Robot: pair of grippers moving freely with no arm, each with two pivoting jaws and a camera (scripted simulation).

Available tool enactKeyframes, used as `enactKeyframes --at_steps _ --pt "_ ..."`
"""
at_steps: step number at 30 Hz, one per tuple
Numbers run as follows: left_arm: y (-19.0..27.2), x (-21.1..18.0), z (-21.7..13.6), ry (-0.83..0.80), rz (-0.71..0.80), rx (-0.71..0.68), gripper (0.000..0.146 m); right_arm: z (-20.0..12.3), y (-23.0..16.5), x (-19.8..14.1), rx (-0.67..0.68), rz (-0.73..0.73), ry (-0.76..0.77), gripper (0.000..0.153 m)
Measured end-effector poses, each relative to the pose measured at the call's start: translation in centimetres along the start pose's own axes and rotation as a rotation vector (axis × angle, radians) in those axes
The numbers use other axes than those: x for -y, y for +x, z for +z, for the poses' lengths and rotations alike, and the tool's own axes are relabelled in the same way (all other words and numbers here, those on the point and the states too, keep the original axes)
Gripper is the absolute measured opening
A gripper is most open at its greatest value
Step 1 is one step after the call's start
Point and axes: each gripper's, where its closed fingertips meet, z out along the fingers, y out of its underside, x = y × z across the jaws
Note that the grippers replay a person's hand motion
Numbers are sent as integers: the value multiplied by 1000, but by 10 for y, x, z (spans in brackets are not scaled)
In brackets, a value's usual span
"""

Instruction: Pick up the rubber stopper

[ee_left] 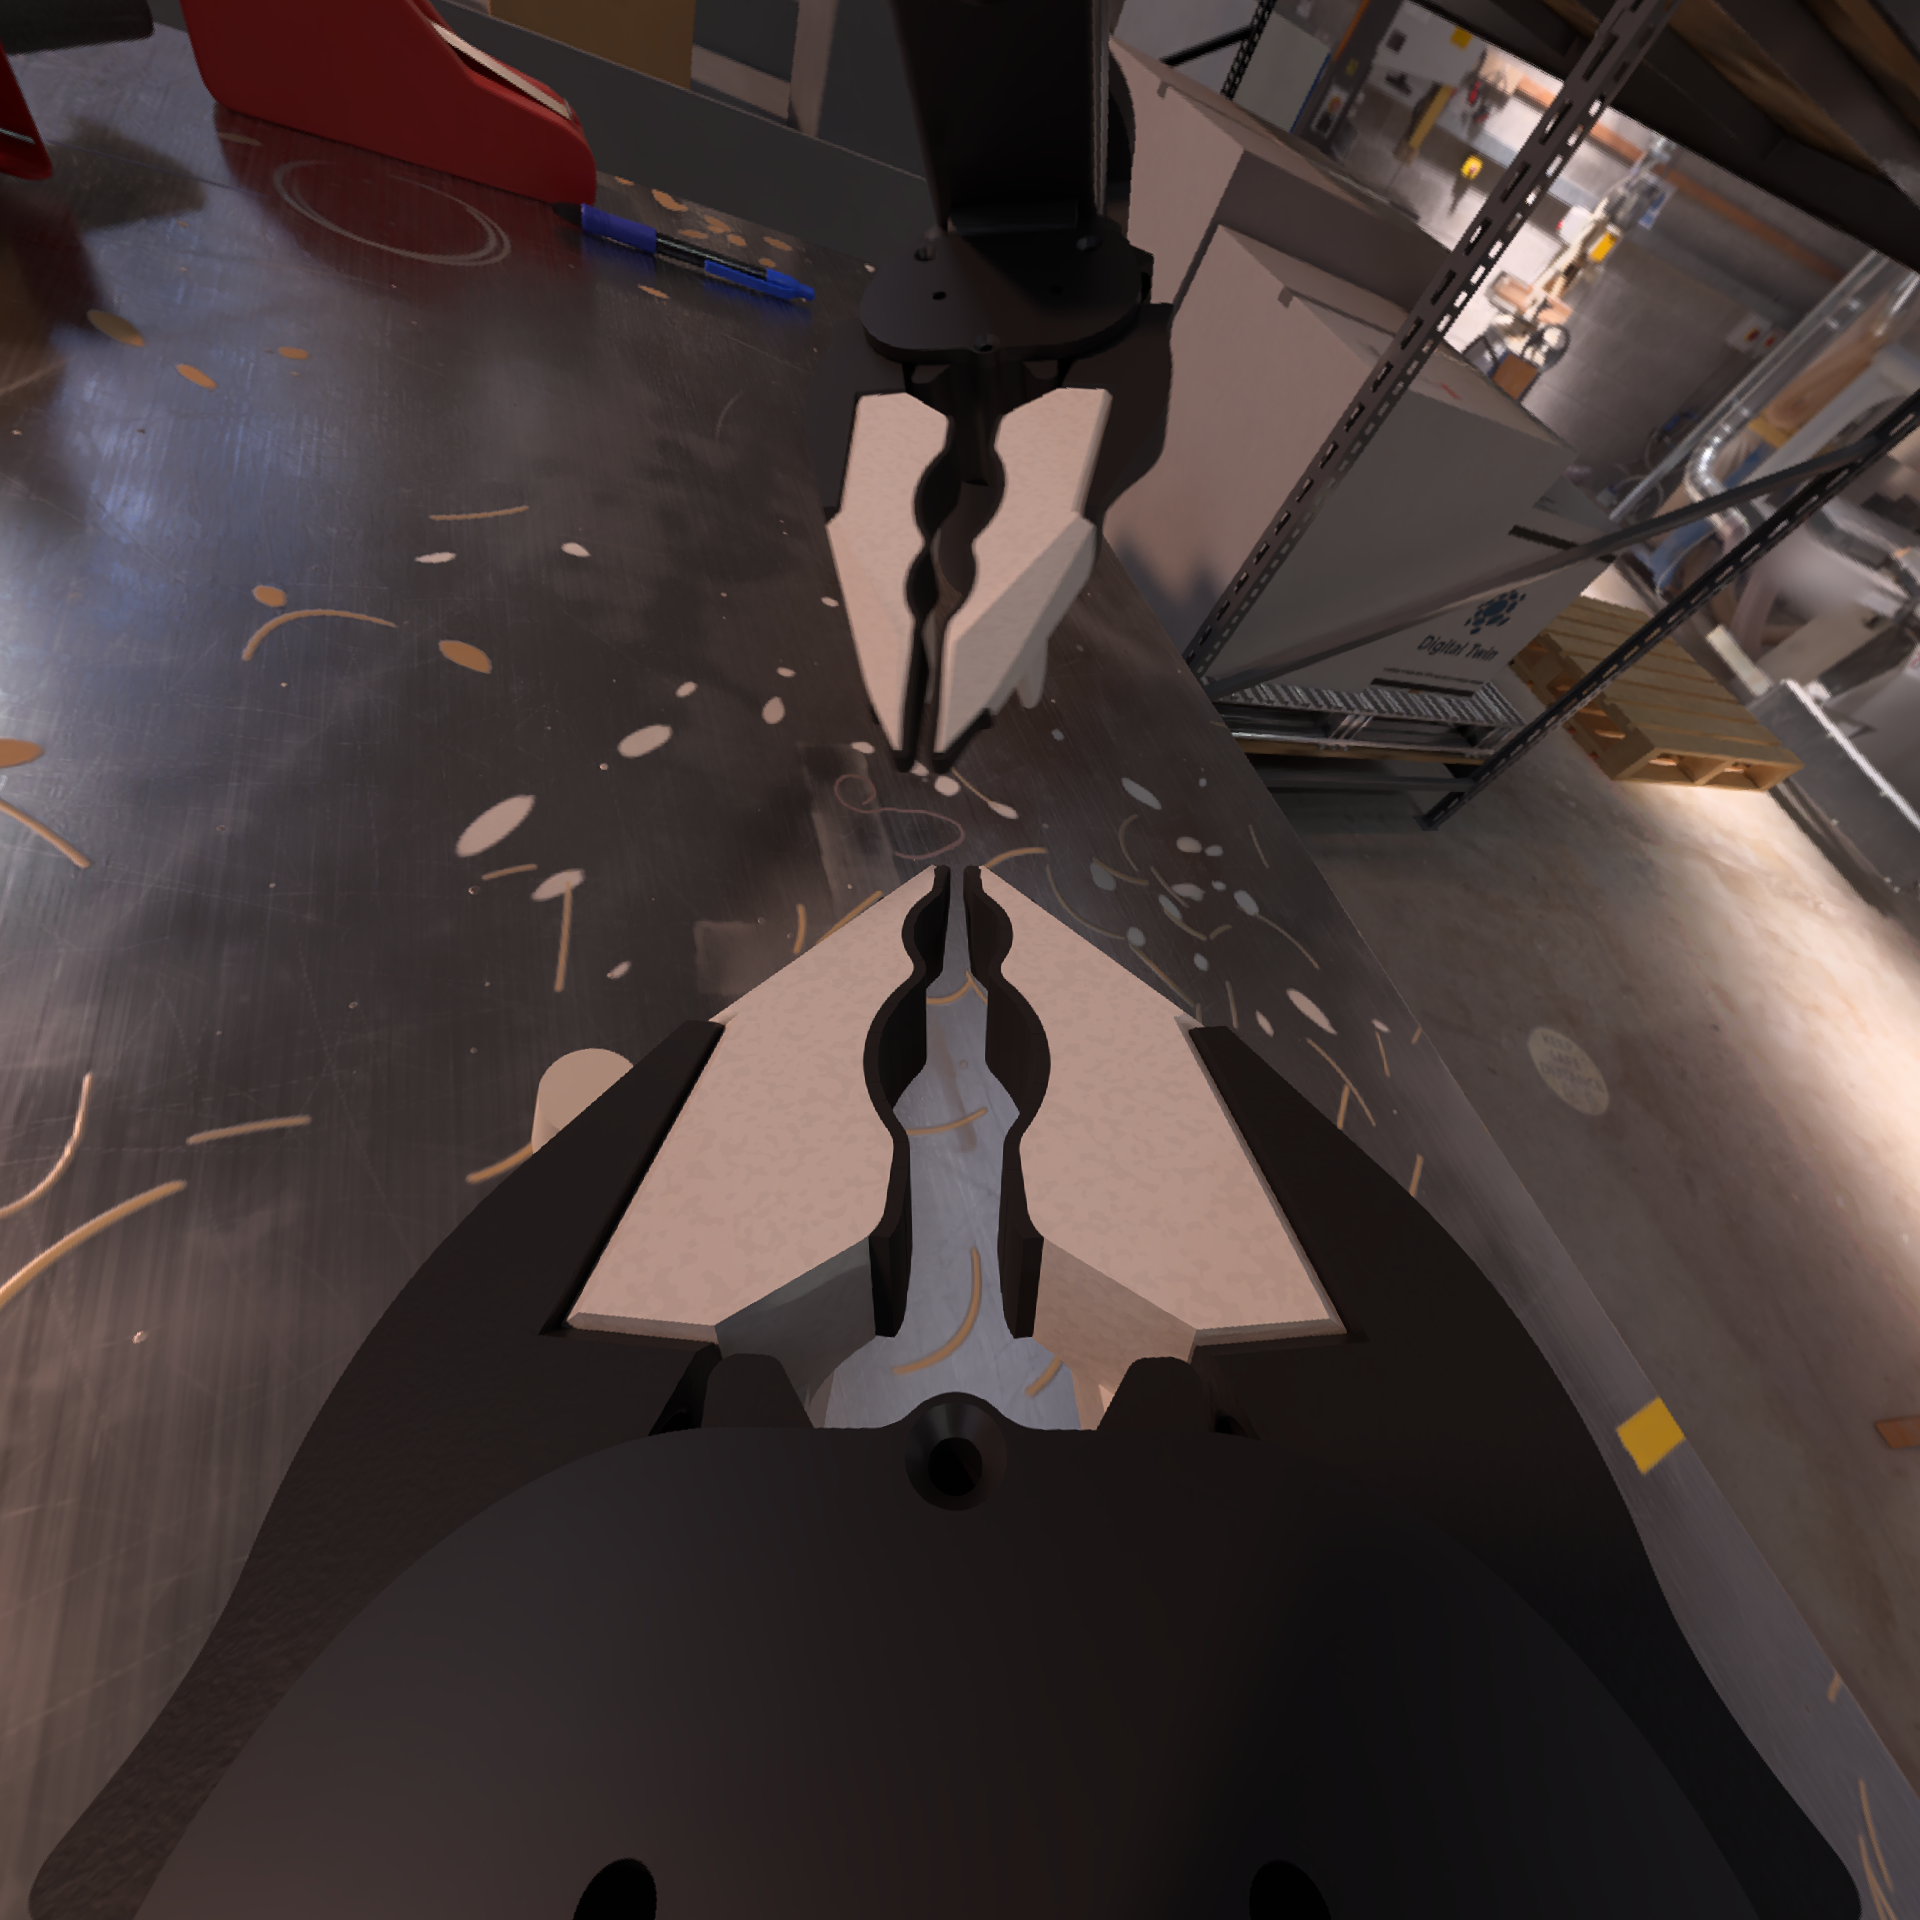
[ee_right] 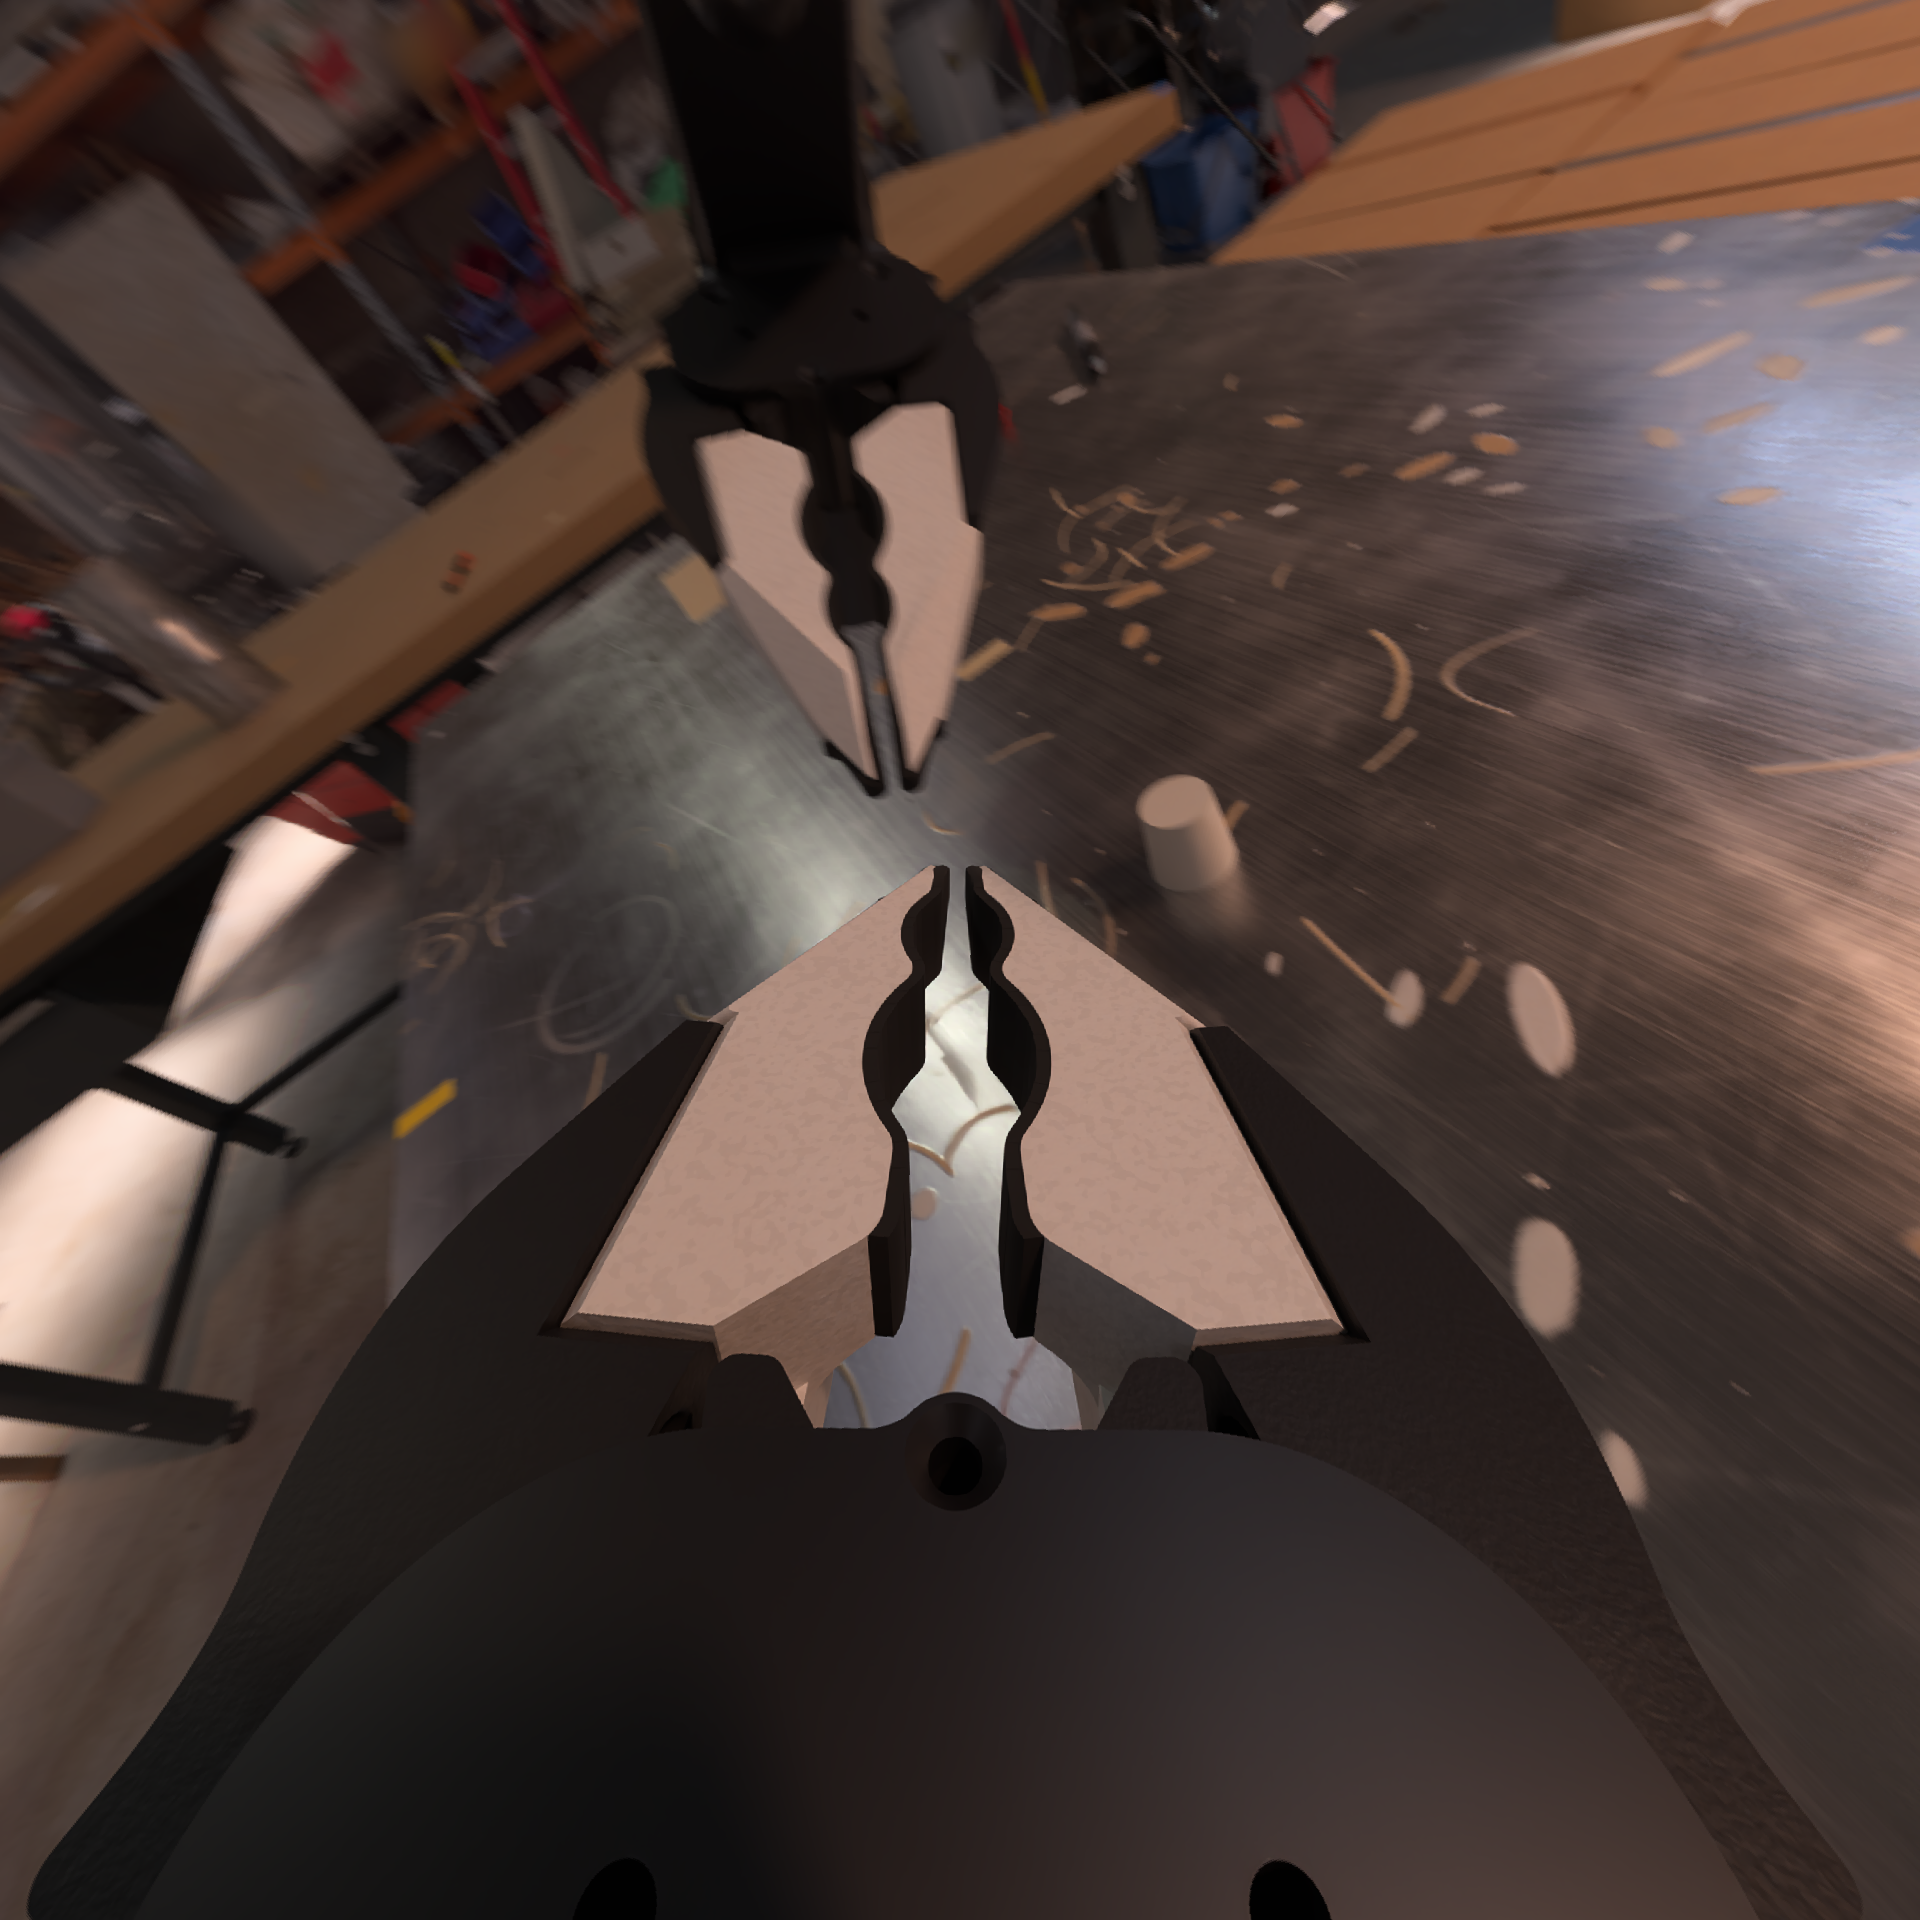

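Note:
The rubber stopper (ee_right: 1187, 837) is a pale beige tapered plug standing on the dark scratched table (ee_right: 1558, 727). In the right wrist view it is a little ahead and to the right of my right gripper (ee_right: 958, 875), apart from it. In the left wrist view only its edge (ee_left: 577, 1086) shows, beside my left gripper's left finger. My left gripper (ee_left: 958, 875) is shut and empty. The right gripper (ee_left: 928, 761) faces it tip to tip, shut and empty, just above the table. The left gripper also shows in the right wrist view (ee_right: 894, 784).
A blue pen (ee_left: 696, 255) and a red object (ee_left: 395, 94) lie at the far left of the table. The table's edge (ee_left: 1455, 1091) runs along the right, with metal shelving (ee_left: 1455, 343) and a pallet (ee_left: 1652, 696) beyond. Wooden boards (ee_right: 1558, 135) lie at the far side.

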Motion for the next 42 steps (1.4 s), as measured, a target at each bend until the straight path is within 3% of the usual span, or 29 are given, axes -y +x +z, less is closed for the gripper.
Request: enactKeyframes --at_steps 3,4,7,8,9,10,11,12,13,16,19,21,23,25,28,31,35,37,42 --pt "-9 1 -11 -3 21 52 2 -5 25 -4 -139 4 -31 2" --pt "-23 -2 -19 -20 20 134 2 -13 43 -2 -245 8 -17 3" --pt "-84 -32 -59 -218 28 554 2 -42 87 4 -610 -35 17 3" --pt "-92 -38 -66 -240 5 596 3 -46 94 3 -667 -54 7 3" --pt "-95 -38 -68 -229 -20 601 7 -47 100 0 -710 -62 -20 4" --pt "-96 -34 -69 -197 -33 603 23 -45 105 -6 -738 -55 -59 11" --pt "-94 -29 -67 -169 -35 595 38 -41 108 -11 -749 -41 -99 27" --pt "-90 -26 -62 -157 -27 569 43 -35 108 -15 -735 -43 -134 42" --pt "-85 -26 -56 -164 -6 543 44 -29 105 -16 -715 -71 -152 45" --pt "-79 -40 -31 -270 61 525 43 -4 84 -19 -590 -175 -194 42" --pt "-84 -59 -13 -400 88 564 40 25 76 -32 -453 -289 -384 45" --pt "-86 -62 -5 -389 43 551 37 39 80 -31 -425 -369 -461 48" --pt "-87 -62 -1 -365 -7 537 35 47 83 -36 -329 -332 -545 48" --pt "-87 -62 1 -347 -39 531 34 46 88 -34 -281 -267 -570 41" --pt "-82 -63 3 -336 -56 491 42 35 92 -36 -255 -255 -583 17" --pt "-84 -63 2 -344 -29 511 43 13 99 -36 -315 -235 -568 4" --pt "-87 -62 1 -357 -16 522 24 2 92 -22 -277 -147 -387 1" --pt "-86 -62 0 -374 26 529 24 11 94 -19 -285 -142 -346 9" --pt "-87 -53 -8 -393 189 595 24 35 97 -29 -234 -79 -398 48"
